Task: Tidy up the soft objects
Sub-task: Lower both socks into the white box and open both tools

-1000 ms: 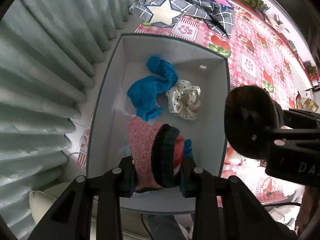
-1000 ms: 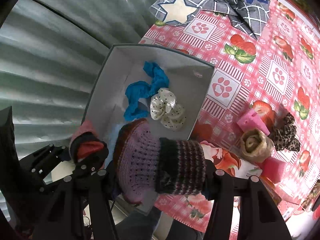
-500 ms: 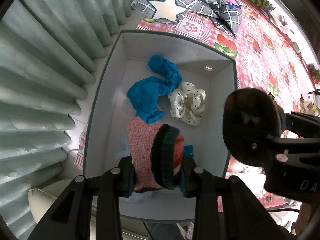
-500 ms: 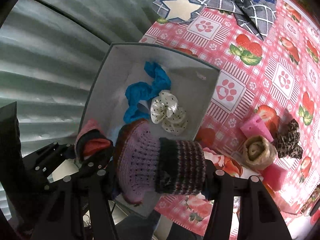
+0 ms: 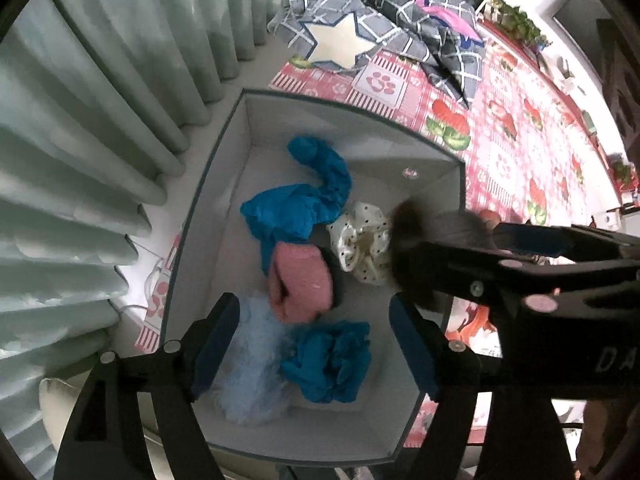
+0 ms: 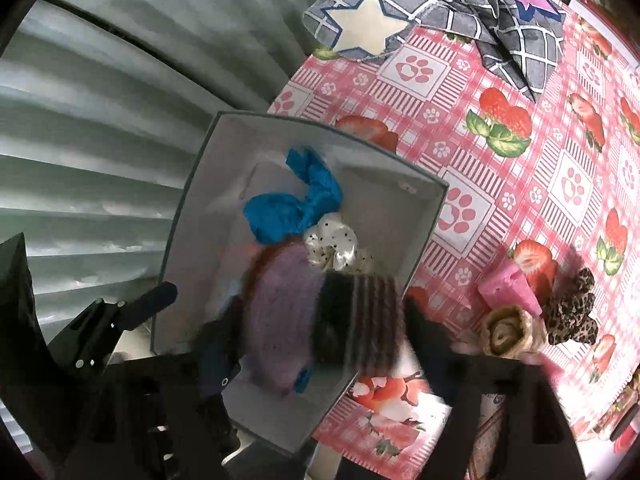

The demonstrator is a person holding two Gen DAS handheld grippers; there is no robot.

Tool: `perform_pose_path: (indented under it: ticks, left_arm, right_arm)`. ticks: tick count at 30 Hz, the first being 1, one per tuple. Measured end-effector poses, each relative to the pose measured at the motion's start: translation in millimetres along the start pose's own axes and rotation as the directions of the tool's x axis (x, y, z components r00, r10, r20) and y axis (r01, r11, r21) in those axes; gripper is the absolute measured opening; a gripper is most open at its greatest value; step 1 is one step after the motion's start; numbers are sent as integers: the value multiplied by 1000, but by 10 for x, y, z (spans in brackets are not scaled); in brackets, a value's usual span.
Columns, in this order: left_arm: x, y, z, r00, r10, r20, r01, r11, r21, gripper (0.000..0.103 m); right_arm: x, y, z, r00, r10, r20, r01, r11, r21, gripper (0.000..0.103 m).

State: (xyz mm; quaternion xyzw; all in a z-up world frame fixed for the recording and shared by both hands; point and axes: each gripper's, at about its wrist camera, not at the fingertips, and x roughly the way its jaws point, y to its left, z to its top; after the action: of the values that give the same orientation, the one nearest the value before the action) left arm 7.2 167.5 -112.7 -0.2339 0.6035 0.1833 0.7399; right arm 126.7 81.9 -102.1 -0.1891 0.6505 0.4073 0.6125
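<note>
A grey open box (image 5: 224, 184) stands at the table's left edge; it also shows in the right wrist view (image 6: 184, 216). In it lie a blue cloth (image 5: 296, 208), a white dotted scrunchie (image 5: 360, 240), a pink knit sock (image 5: 300, 280), a crumpled blue piece (image 5: 328, 360) and a pale blue fluffy piece (image 5: 256, 376). My left gripper (image 5: 312, 344) is open and empty above the box. My right gripper (image 6: 320, 332) is shut on a purple knit sock with a dark striped cuff (image 6: 320, 320), held over the box's right side.
The table has a pink strawberry and paw-print cloth (image 6: 520, 160). A grey checked blanket with a star (image 6: 420, 8) lies at the back. A pink item (image 6: 508, 288), a beige roll (image 6: 508, 330) and a leopard scrunchie (image 6: 572, 312) lie right of the box. Curtains hang at left.
My left gripper opened and the pink knit sock dropped into the box. My right gripper moved left with the purple sock, over the box.
</note>
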Motion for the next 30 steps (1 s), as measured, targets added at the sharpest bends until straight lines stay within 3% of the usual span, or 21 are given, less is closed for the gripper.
perform_pose_path:
  ticks: [5,7,9,16,24,30]
  left_arm:
    - [-26,34,21,1000,-12,12,13,999,-34,103]
    - [-41,50,25,1000,-24,18,25,999,-42,103]
    - [-62,66,20,999,-23,27,25,999,-48,103]
    - [-166,48,-30,998,-46,42,47,999,-20,103]
    - [-327,-205,-162,993,-104,56,97,990,104,103]
    - [-401,-591,-272,990,-133,39,118,956,270,103]
  right_arm:
    - [-32,4,-6,1000,0,6,0,1000,8,89]
    - [-46,-8,-9,1000,-2,5,1,1000,12,90]
    - [-66,-40,-17,1000,-2,8,2,1000,27,103]
    - [-257,-206,-111,999,3,36,-7,994,111,103]
    - [-607,-375,-478,995,6,102,-27,978,205,103]
    - [-957,-642,-959,984,33,176,-92,937,338,103]
